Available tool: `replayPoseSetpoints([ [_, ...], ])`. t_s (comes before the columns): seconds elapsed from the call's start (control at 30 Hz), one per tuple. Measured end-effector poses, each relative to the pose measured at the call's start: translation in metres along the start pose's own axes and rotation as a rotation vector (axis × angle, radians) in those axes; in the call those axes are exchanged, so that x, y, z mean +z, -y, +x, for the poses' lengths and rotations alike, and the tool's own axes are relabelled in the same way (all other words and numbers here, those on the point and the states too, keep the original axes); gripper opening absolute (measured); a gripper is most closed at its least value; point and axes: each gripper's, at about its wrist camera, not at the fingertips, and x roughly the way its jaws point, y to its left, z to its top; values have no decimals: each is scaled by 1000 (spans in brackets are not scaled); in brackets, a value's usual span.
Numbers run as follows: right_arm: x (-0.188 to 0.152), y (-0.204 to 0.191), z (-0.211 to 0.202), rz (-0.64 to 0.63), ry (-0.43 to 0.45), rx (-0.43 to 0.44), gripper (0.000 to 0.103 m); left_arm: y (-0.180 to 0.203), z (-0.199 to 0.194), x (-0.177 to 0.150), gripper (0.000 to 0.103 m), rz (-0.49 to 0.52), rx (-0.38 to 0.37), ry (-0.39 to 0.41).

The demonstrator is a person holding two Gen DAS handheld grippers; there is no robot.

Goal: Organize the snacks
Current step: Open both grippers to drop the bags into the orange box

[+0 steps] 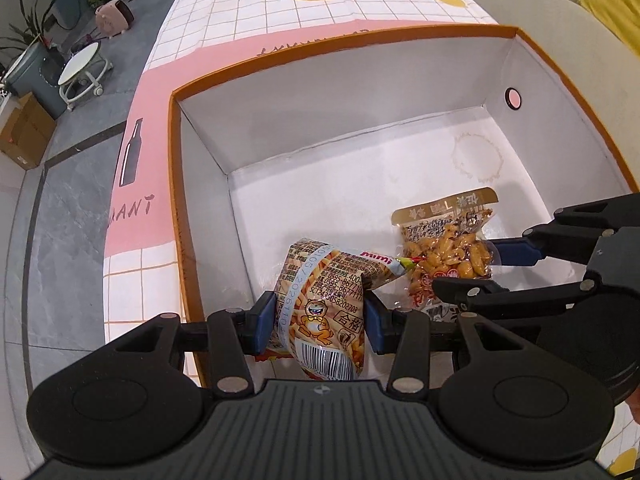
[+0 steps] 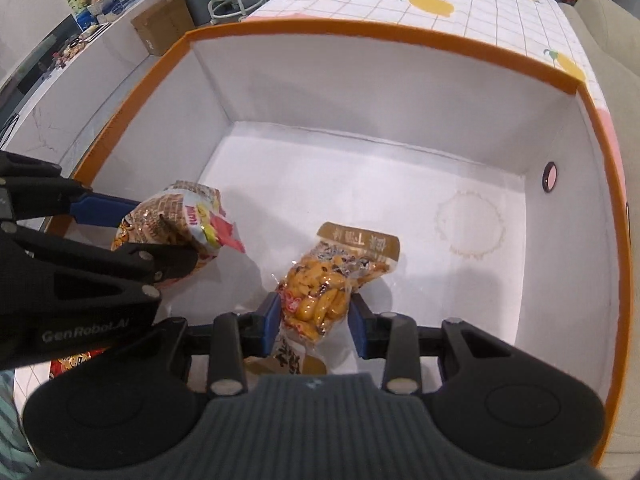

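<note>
Left gripper (image 1: 320, 320) clamped on a packet of stick snacks (image 1: 320, 304) with a cartoon bear and a barcode, blue pads pressing both sides, held over the near part of the orange-rimmed white box (image 1: 360, 34). Right gripper (image 2: 314, 320) clamped on a clear bag of yellow nuts (image 2: 328, 280) with a gold top strip, toward 3 o'clock from the stick snacks, also inside the box. Round brownish stain (image 2: 470, 226) on the box floor at 1 o'clock from the nuts. Box standing on a table (image 1: 320, 0) under a checked lemon-print cloth.
</note>
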Motion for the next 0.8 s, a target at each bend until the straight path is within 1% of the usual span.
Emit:
replayPoseSetpoints([
  [0.17,4,-2,2,-3,-4,-18,35,1,0,0,53,2,5,-2],
  [0.27,8,-5,2,-11,-5,-35,36,2,-2,-1,56,1,14,2],
  [0.33,9,-6,0,-12,-4,-46,38,1,-4,-2,61,-5,27,8],
  [0.4,8,-7,-2,-13,1,-71,48,1,-7,-3,64,-8,44,20],
  [0.43,7,-6,-4,-13,6,-82,50,1,-10,-4,67,-9,53,30],
  [0.5,7,-7,-8,-21,19,-107,56,1,-16,-5,69,-16,62,51],
  [0.63,7,-12,-18,-38,48,-148,60,0,-35,-9,72,-28,64,103],
  [0.8,3,-15,-42,-41,125,-183,72,0,-62,-19,80,-68,92,187],
])
